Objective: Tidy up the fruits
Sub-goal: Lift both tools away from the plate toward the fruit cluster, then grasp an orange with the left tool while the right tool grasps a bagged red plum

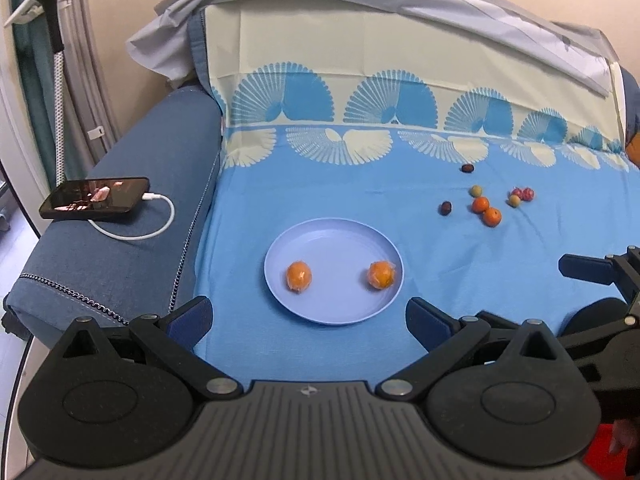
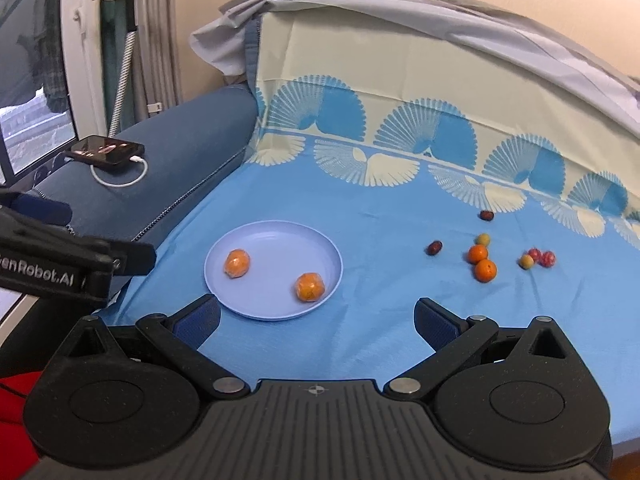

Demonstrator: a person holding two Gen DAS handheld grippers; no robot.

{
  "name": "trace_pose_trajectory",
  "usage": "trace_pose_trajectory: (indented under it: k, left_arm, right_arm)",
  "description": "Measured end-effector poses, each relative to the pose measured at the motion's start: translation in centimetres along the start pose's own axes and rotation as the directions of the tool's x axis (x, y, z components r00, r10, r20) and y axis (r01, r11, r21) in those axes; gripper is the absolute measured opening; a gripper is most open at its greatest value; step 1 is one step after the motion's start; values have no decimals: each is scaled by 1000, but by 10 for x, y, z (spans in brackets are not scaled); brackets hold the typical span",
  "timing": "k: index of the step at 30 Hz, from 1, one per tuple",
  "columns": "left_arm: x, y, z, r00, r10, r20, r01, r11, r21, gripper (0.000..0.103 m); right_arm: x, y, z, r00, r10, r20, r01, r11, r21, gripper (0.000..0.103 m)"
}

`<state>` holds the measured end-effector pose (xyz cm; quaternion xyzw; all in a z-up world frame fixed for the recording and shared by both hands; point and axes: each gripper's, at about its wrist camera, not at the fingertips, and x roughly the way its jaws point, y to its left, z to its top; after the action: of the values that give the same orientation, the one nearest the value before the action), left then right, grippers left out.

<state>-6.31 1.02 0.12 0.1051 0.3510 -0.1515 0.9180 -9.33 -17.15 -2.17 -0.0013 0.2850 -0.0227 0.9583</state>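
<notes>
A light blue plate (image 1: 334, 312) (image 2: 276, 312) rests on the blue cloth and holds two wrapped oranges (image 1: 299, 276) (image 2: 310, 287). Further right on the cloth lie two bare oranges (image 1: 486, 211) (image 2: 482, 263), two yellow-green fruits (image 1: 476, 191) (image 2: 483, 239), two dark dates (image 1: 446, 208) (image 2: 434, 248) and a pair of red fruits (image 1: 523, 194) (image 2: 542, 257). My left gripper (image 1: 308, 320) hangs open just in front of the plate, nothing between its fingers. My right gripper (image 2: 316, 320) is open too, near the plate's right front rim, holding nothing.
A phone (image 1: 95, 198) (image 2: 105, 150) on a white charging cable lies on the dark blue armrest (image 1: 120, 240) at the left. A grey sheet (image 1: 360, 4) drapes over the backrest. A striped pole (image 1: 59, 100) stands by the wall at far left.
</notes>
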Motion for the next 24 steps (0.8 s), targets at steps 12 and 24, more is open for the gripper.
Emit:
trace_pose_trajectory:
  k: [12, 24]
  left_arm:
    - [18, -3, 4, 999, 47, -16, -46, 998, 46, 103]
    - [60, -60, 54, 998, -24, -52, 29, 994, 101, 103]
  right_arm:
    - [19, -21, -6, 999, -44, -26, 46, 994, 97, 102]
    - [27, -107, -14, 965, -261, 17, 249, 937, 245, 102]
